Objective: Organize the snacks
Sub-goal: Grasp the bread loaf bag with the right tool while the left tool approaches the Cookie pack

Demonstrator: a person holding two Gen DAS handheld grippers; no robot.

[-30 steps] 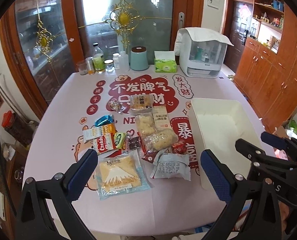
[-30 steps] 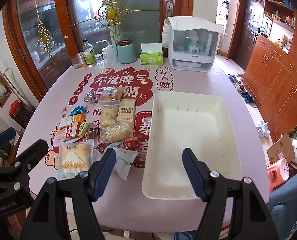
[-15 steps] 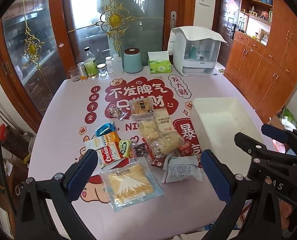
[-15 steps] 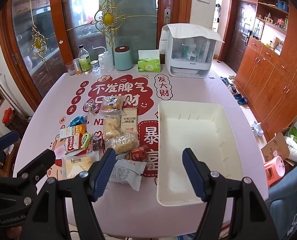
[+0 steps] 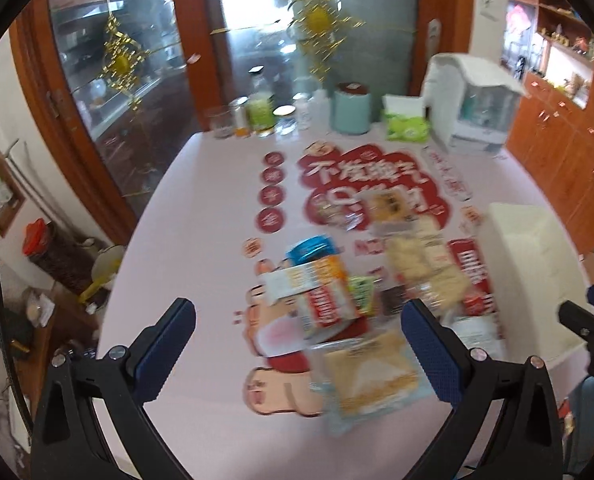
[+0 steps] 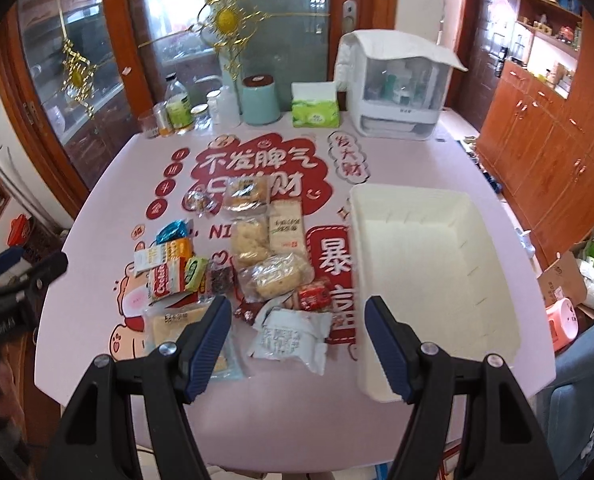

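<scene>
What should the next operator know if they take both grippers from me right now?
Left gripper: open, holding nothing, above the table's near-left part.
Right gripper: open, holding nothing, above the white wrapped snack.
Snacks: all loose on the pink table, left of the white bin; the Mt. Fuji pack lies nearest the front edge.
Done: nothing; the bin holds no snacks.
Left: move every packet into the bin, probably starting with the nearest ones.
</scene>
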